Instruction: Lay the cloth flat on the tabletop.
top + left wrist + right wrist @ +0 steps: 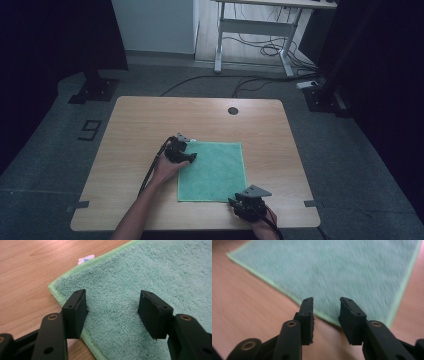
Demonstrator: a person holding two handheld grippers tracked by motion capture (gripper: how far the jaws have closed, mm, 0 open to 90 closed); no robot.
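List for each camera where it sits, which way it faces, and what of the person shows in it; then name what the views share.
High view: fixed above the person's side, facing forward and down on the table; forearms, left gripper, right gripper show.
Left gripper view: rides the left gripper, facing the green towel corner; jaws apart.
Right gripper view: rides the right gripper, facing the towel's edge; jaws apart, blurred.
Shared: the towel on the wooden table.

You have one green terry towel (212, 171) spread flat and unfolded on the wooden table (140, 125), roughly square, lighter green stitched hem, a small white tag (86, 259) protruding at its far-left corner.
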